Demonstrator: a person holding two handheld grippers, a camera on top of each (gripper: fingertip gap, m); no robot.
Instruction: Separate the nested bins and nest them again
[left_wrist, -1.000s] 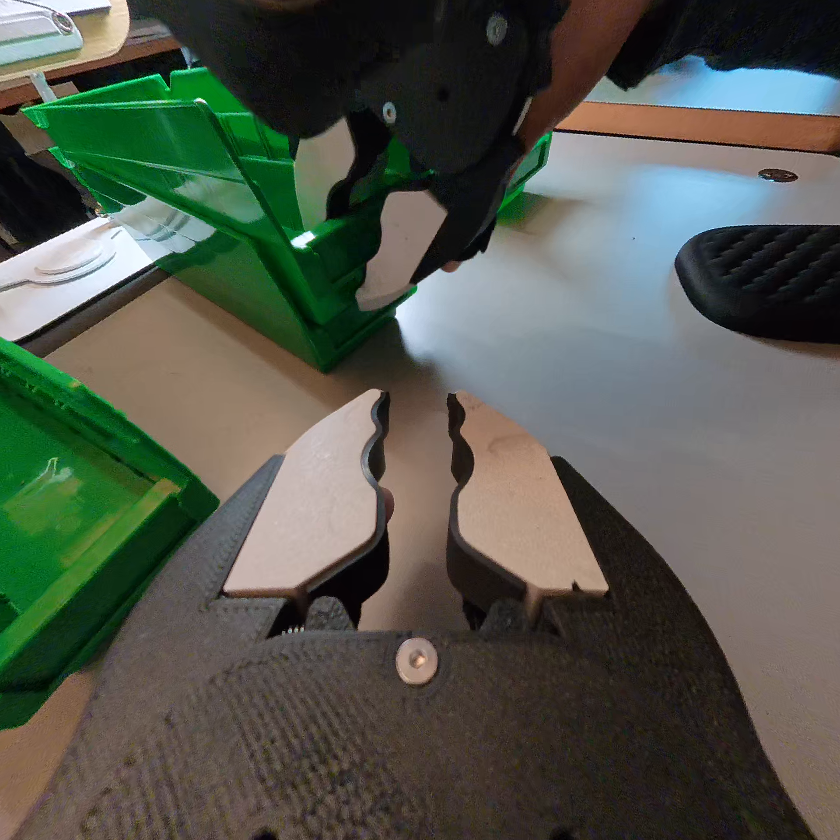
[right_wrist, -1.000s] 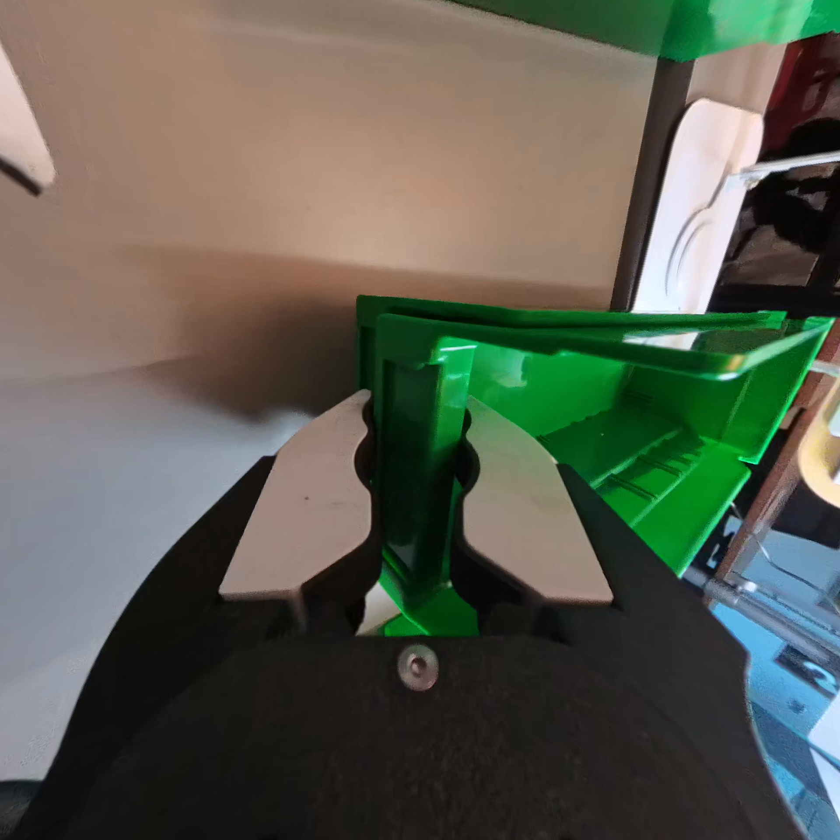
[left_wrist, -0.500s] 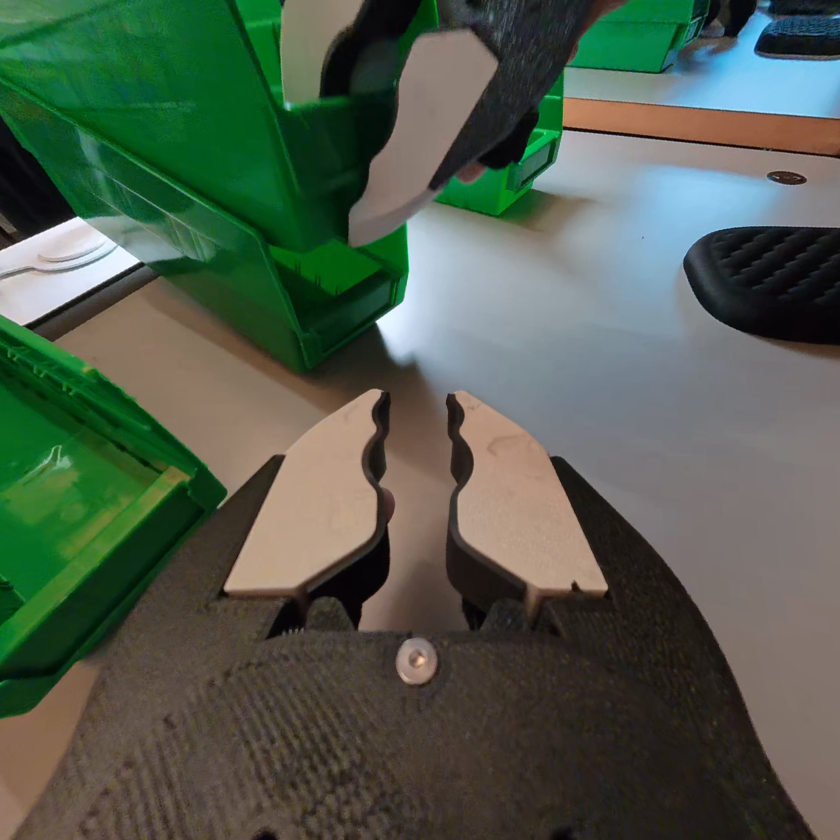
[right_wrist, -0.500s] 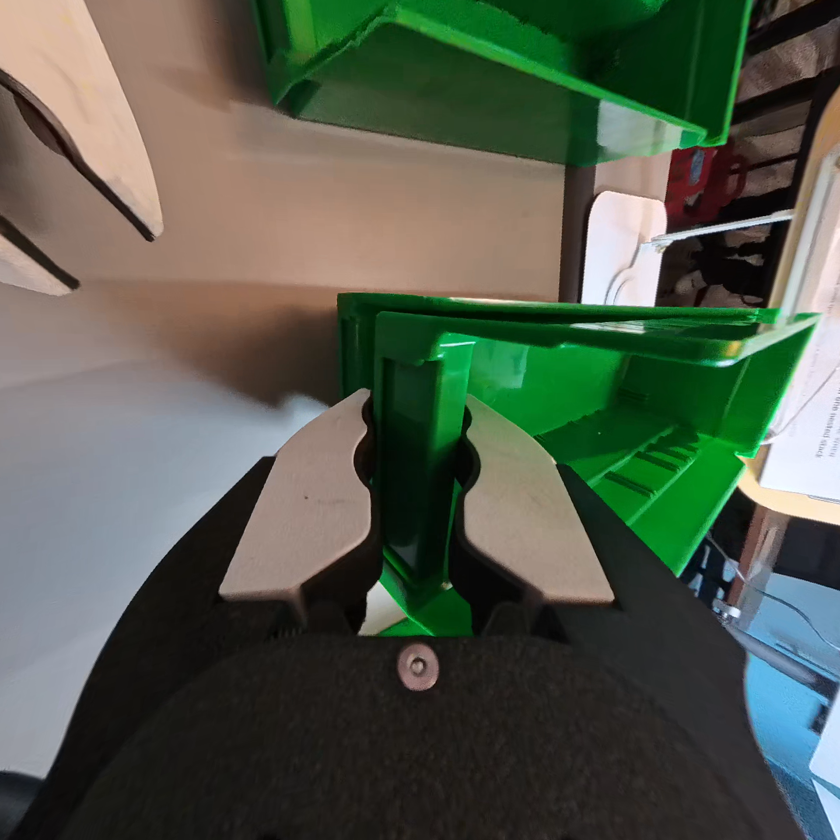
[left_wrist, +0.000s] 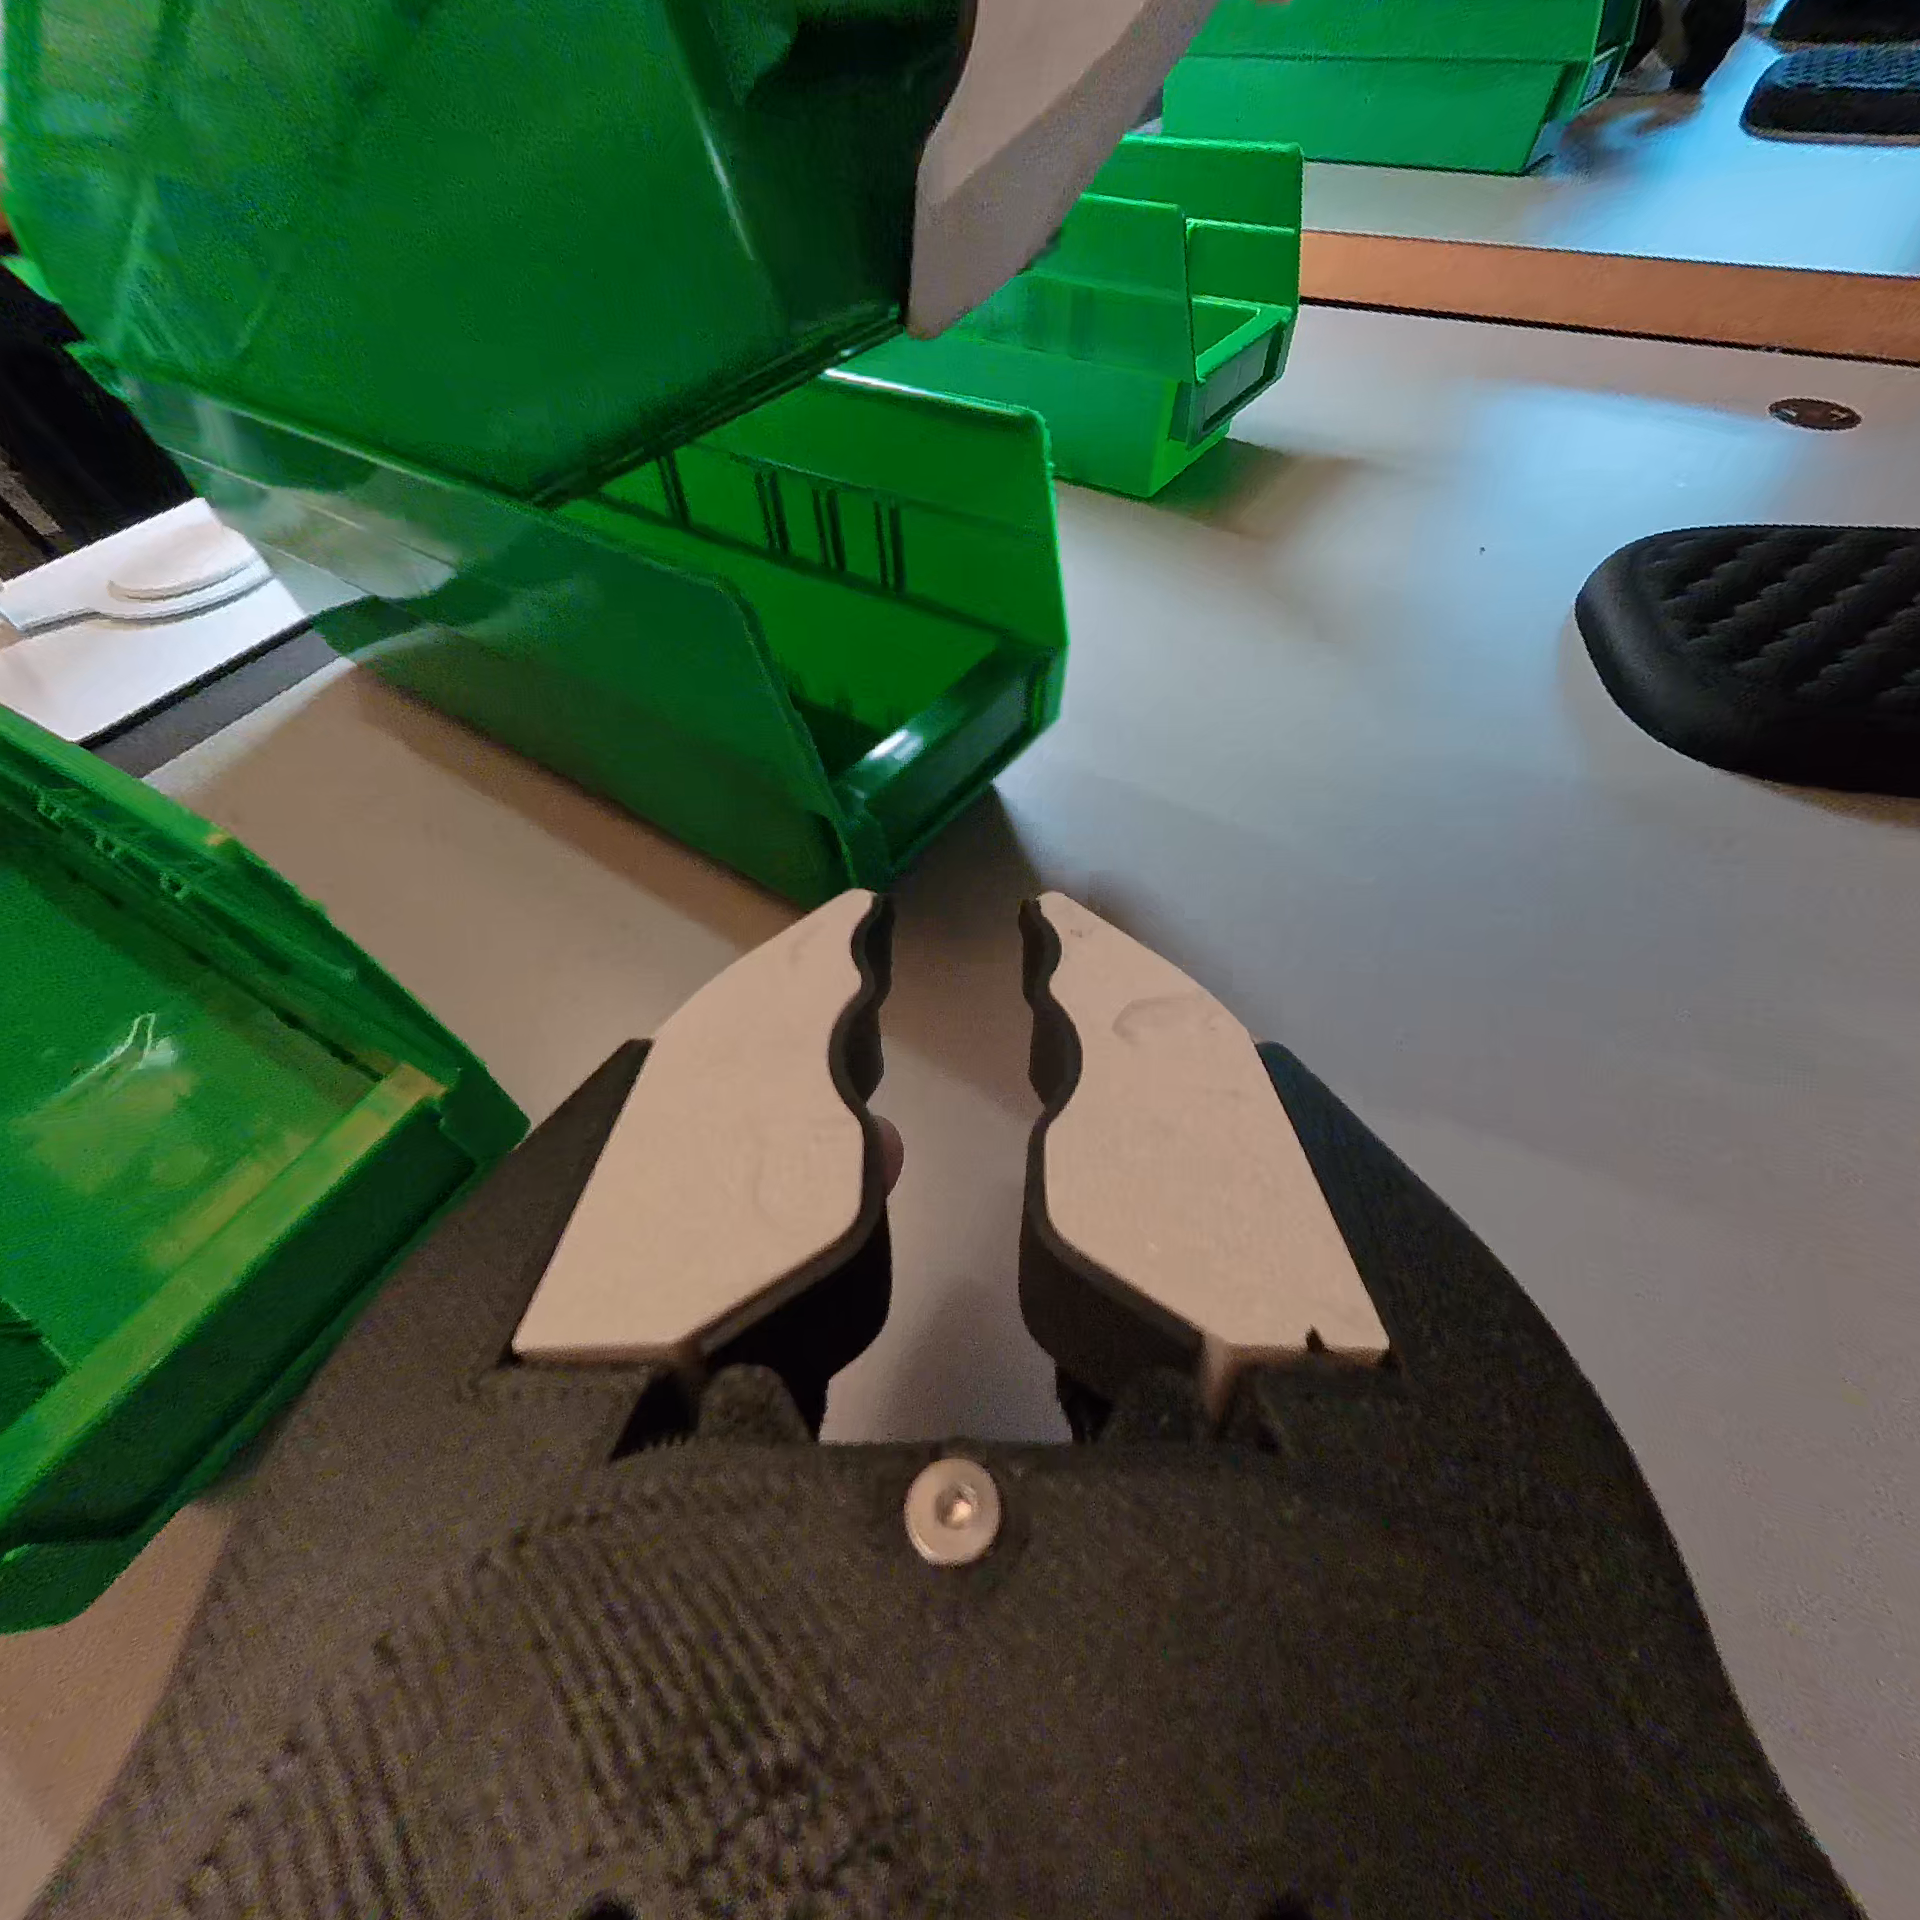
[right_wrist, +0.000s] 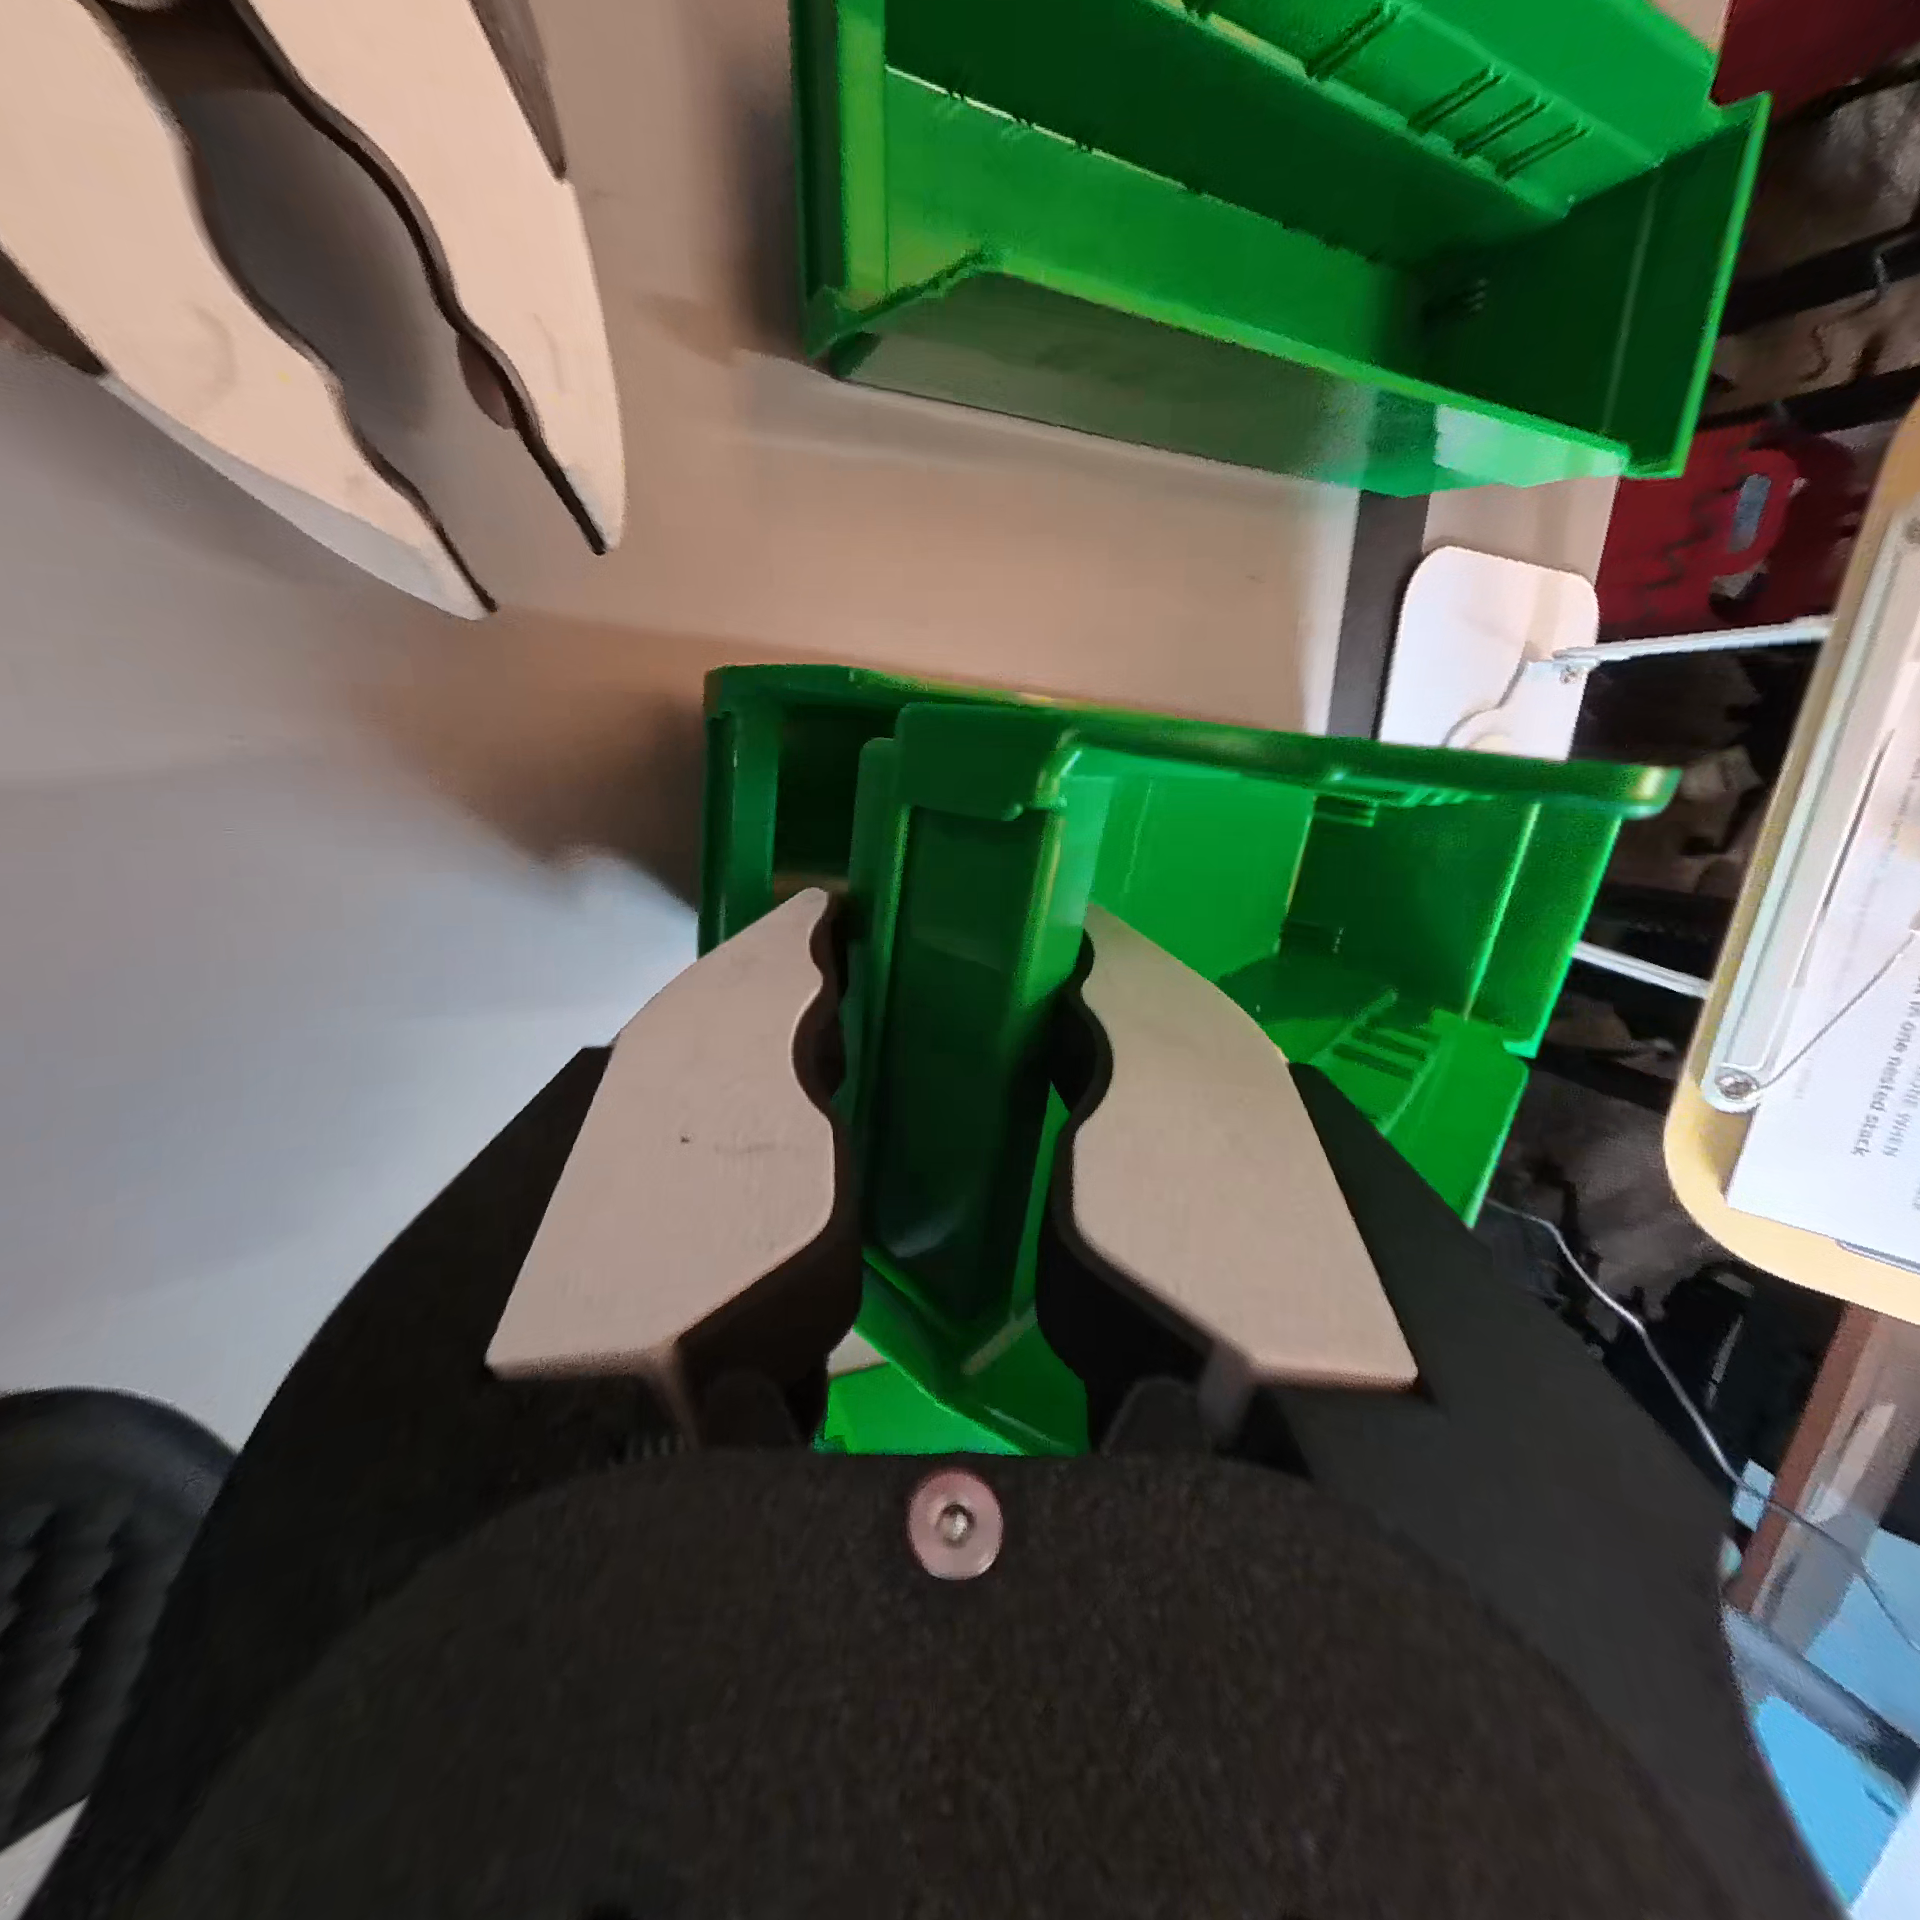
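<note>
My right gripper (right_wrist: 956, 914) is shut on the front lip of a green bin (right_wrist: 956, 1039) and holds it tilted in the air. In the left wrist view this lifted bin (left_wrist: 416, 208) hangs at the top left, with a right gripper finger (left_wrist: 1018, 135) on it. Just under it a second green bin (left_wrist: 727, 644) stands on the table; its rim also shows in the right wrist view (right_wrist: 748, 790). My left gripper (left_wrist: 956, 914) is open by a narrow gap and empty, low over the table just in front of that bin's front corner.
A third green bin (left_wrist: 156, 1143) lies at my left and also shows in the right wrist view (right_wrist: 1247, 260). Another bin (left_wrist: 1143, 343) stands behind, and more bins (left_wrist: 1403, 94) sit on the far table. A black pad (left_wrist: 1766, 655) lies at the right. The table edge (left_wrist: 208, 665) runs at the left. The grippers' ends are close to 11 centimetres from one another.
The right gripper has lifted the upper bin up and out of the lower bin it was nested in. The left gripper has stayed where it was, still open.
</note>
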